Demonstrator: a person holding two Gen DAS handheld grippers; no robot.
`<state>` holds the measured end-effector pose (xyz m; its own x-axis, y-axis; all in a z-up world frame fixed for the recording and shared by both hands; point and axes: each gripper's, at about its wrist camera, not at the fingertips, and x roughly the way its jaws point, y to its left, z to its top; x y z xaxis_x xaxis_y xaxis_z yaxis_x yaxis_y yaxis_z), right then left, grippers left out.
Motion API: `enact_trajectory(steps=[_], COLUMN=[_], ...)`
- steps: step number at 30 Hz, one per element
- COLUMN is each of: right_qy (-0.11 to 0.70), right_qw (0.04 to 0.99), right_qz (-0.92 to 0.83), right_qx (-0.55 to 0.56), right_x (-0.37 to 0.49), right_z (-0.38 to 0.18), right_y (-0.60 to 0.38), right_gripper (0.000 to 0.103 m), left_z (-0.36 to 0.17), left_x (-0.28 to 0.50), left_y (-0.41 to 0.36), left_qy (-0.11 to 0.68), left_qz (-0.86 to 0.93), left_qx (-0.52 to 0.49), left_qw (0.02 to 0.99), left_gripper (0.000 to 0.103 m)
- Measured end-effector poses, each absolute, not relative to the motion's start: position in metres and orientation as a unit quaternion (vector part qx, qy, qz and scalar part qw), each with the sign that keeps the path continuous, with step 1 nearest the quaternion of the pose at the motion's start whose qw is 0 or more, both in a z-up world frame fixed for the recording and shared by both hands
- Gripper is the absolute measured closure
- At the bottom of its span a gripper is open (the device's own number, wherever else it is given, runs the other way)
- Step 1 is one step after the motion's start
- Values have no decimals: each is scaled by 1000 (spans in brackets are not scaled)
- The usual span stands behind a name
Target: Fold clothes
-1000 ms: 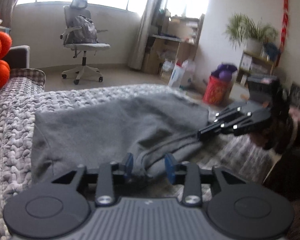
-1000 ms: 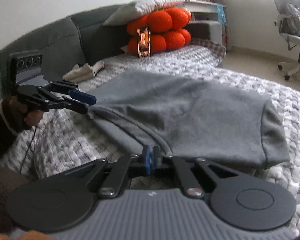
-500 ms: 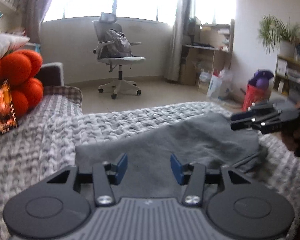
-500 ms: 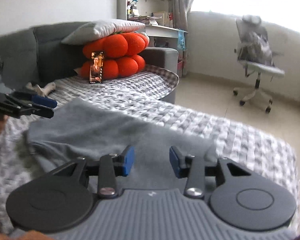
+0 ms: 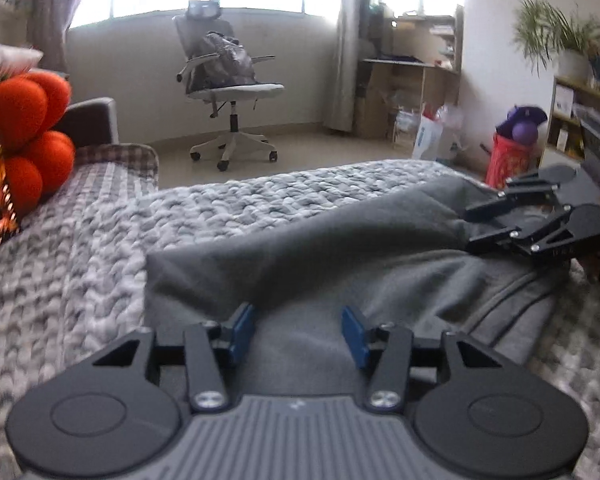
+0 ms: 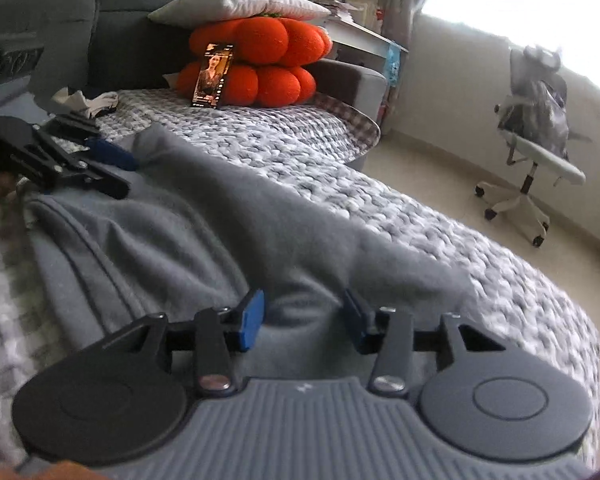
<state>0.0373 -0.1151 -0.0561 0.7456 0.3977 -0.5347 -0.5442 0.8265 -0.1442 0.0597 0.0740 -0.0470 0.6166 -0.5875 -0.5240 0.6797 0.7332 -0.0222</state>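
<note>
A grey garment [image 5: 340,248] lies folded across a knitted blanket [image 5: 80,248] on a sofa, orange cushions [image 6: 260,60] stacked behind. The left gripper [image 5: 298,330] and right gripper [image 6: 304,320] hover over opposite ends, jaws just opened, cloth beneath them but unpinched by the blue pads [image 6: 252,320].

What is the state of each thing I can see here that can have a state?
left gripper: open, jaws have just been opening, nothing pinched.
right gripper: open, jaws have just been opening, nothing pinched.
grey garment: lying folded over and rumpled on the knitted blanket.
phone: screen lit, propped against the orange cushion.
</note>
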Motion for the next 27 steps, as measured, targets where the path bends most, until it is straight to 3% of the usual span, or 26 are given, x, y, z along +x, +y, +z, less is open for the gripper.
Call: enact_trajectory(steps=[10,18,27], right_qy=[254,288,293], right_qw=[930,906,898], right_qz=[256,295,311], right_qx=[-68,-91,-101], right_x=[29,39,5], right_z=[-34,-43,-32], right_y=[-121,-76,-87], right_gripper=[55,55,58], left_z=[-27,-49,-44], left_x=[46,35,8], left_y=[72,26,57], left_qy=[257,275,275], left_qz=[-362,-381,-397], left_qx=[48,123,109], left_qw=[895,874,869], left_gripper=[51,51,50])
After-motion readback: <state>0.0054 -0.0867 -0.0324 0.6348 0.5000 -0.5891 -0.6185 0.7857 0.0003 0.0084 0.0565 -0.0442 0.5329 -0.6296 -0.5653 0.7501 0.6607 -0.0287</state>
